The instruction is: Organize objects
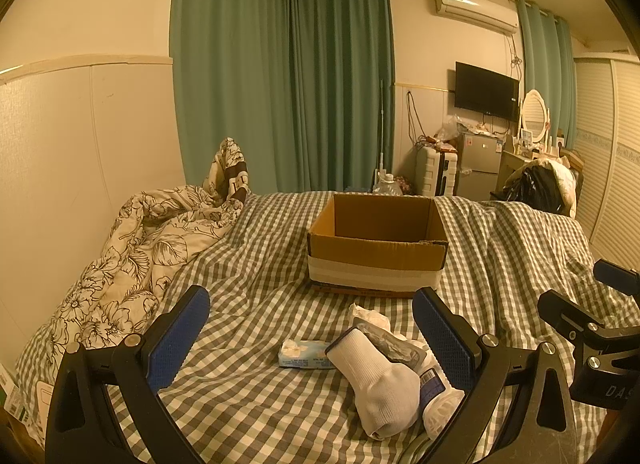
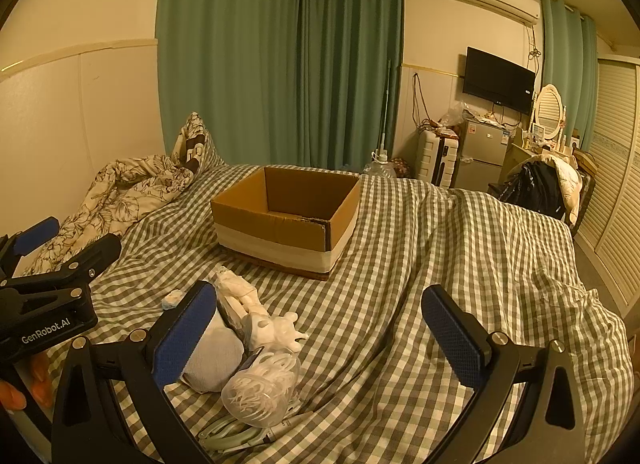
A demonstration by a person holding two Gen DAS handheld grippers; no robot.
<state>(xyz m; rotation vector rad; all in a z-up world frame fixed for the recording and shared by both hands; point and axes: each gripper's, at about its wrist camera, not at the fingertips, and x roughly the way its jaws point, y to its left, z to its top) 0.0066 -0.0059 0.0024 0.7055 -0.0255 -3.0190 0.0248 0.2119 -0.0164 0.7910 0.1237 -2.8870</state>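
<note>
Bed, gingham cover. Nearest: left gripper point(image 1: 310, 338) and right gripper point(image 2: 320, 334), both spread wide, holding nothing. Before the cardboard box point(image 1: 376, 252): white sock point(image 1: 380, 384), tissue pack point(image 1: 304, 354), jar of swabs point(image 2: 262, 388). Advice: take 1 item per grasp, centred between pads, lift clear of box wall.

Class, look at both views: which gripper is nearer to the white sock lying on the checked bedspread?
Left. The left gripper is open around the white sock, which lies between its fingers. The right gripper is open beside the pile, the sock at its left finger.
</note>
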